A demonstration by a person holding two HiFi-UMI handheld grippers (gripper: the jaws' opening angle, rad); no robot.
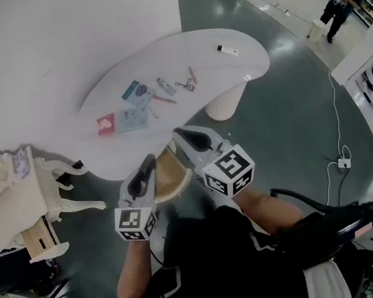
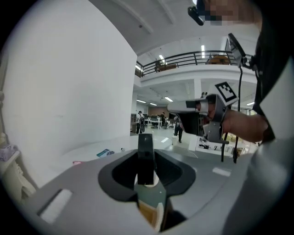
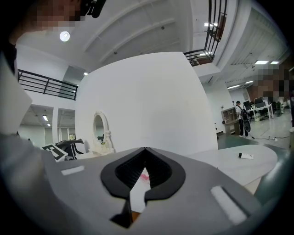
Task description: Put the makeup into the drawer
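1. Both grippers hang in the air just off the near edge of the white table (image 1: 217,67). They are side by side and point toward it.
2. The left gripper (image 1: 149,162) has its jaws pressed together. Nothing sits between them.
3. The right gripper (image 1: 180,134) has its jaw tips meeting too. It pinches nothing, and the table top shows through the little gap lower down.
4. The makeup lies on the table, well apart from both grippers.
5. On the table's left half are a red packet (image 1: 106,124), a pale blue packet (image 1: 131,119) just beside it, and a darker blue packet (image 1: 138,92) a bit farther back.
6. A pink pencil (image 1: 164,100) lies near the table's middle. A small curler (image 1: 184,84) that looks like scissors lies just behind it.
7. A white tube (image 1: 228,51) lies all alone near the table's far right end.
8. A white dresser (image 1: 10,193) stands just beside the table's left end. A wooden drawer (image 1: 41,240) sticks out of it, pulled open.
9. A round wooden stool (image 1: 170,180) stands at the table's near edge, under the grippers.
10. A person (image 1: 337,5) is far off, past the table's right end.
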